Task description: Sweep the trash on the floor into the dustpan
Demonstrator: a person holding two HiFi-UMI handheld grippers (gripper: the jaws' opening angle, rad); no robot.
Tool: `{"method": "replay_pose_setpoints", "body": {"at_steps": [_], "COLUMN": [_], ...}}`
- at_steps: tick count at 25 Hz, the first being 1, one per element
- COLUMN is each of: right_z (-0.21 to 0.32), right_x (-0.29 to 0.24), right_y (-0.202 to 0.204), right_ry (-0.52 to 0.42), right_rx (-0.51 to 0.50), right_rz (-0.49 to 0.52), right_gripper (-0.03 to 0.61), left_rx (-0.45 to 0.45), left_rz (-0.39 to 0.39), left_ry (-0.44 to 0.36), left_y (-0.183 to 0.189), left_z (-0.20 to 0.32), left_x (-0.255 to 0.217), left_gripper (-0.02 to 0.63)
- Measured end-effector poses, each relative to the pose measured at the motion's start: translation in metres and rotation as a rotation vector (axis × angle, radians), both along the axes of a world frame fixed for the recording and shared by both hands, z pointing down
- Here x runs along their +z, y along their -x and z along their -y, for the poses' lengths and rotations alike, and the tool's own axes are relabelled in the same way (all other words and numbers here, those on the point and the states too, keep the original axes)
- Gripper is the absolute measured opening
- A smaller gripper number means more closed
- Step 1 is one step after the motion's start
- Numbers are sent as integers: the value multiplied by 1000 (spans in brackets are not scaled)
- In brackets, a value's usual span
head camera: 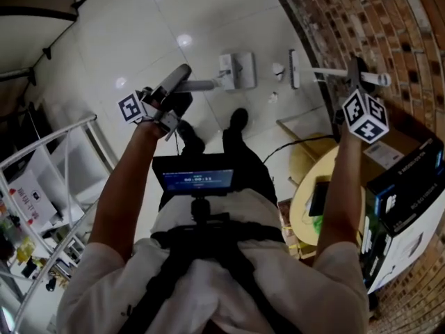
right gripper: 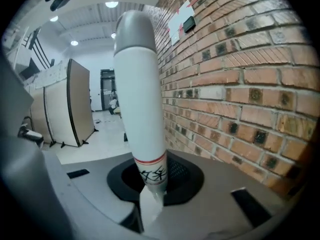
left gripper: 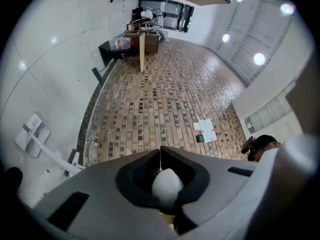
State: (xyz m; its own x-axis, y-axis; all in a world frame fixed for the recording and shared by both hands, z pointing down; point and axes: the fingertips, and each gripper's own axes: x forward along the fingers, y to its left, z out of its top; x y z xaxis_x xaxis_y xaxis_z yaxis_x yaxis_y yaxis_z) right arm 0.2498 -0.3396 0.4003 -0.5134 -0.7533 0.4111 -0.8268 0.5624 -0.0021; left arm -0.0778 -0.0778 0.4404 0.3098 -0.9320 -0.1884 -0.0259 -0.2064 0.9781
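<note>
In the head view my left gripper [head camera: 165,94] is shut on the grey handle [head camera: 177,78] of a white dustpan [head camera: 236,72] that rests on the pale tile floor. My right gripper [head camera: 356,75] is shut on the thin handle [head camera: 334,72] of a broom, and the broom's head [head camera: 294,68] stands on the floor beside the dustpan. Small white bits of trash [head camera: 273,97] lie between them. In the left gripper view the jaws [left gripper: 161,156] pinch the handle's rounded end [left gripper: 167,186]. The right gripper view shows the white, grey-capped broom handle [right gripper: 140,99] upright between the jaws [right gripper: 150,194].
A brick wall [head camera: 361,19] runs along the right. A round yellow table [head camera: 302,186] with a phone, and dark boxes [head camera: 410,186], stand at the right. A white wire rack [head camera: 49,152] stands at the left. A black cable [head camera: 292,145] crosses the floor by my shoes [head camera: 238,120].
</note>
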Motion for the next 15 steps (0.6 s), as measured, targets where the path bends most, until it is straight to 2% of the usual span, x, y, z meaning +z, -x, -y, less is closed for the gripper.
{"method": "replay_pose_setpoints", "body": {"at_steps": [3, 6, 9, 15], "right_z": [4, -7, -16, -8], "right_x": [43, 117, 152, 158], "right_y": [-11, -22, -33, -23], "right_ry": [23, 121, 203, 263], "right_rx": [26, 76, 170, 248], "right_rz": [-84, -155, -120, -88], "right_gripper": [43, 43, 48, 51], "left_rx": [37, 36, 46, 56], "left_rz": [-6, 1, 9, -2], "left_ry": [42, 98, 130, 140], "left_y": [-21, -28, -29, -28], "left_z": [16, 21, 20, 15], "left_x": [11, 24, 31, 35], "left_gripper": [0, 0, 0, 0]}}
